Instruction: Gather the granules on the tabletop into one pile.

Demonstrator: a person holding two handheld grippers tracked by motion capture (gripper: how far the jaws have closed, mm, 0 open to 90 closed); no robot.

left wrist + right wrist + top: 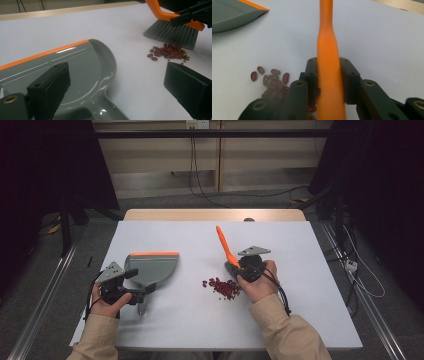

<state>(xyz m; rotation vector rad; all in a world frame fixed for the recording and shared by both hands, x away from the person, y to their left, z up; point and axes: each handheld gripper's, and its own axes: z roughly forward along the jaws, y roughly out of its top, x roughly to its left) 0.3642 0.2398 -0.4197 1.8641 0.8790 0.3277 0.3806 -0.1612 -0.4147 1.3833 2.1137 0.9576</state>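
Hands: two, nearest the camera, one claw each. Left claw (pixel 131 287): jaws apart, straddling the handle of one grey dustpan (pixel 152 267), orange-lipped, flat on the white surface (pixel 300 320). Right claw (pixel 245 266): clamped on the orange handle of one brush (pixel 226 247), bristles just beside one pile of red beans (pixel 223 287), between pan and brush. Risk, as judged: a hard sweep scatters beans; the ungripped pan could slide away.

Dustpan (pixel 152 268) grey, orange front lip. Brush (pixel 172 30): orange handle, grey bristles. Beans (pixel 223 288) dark red, a few greenish. Table (pixel 300 285) pale grey-white. Gripper jaws black. Sleeves beige.
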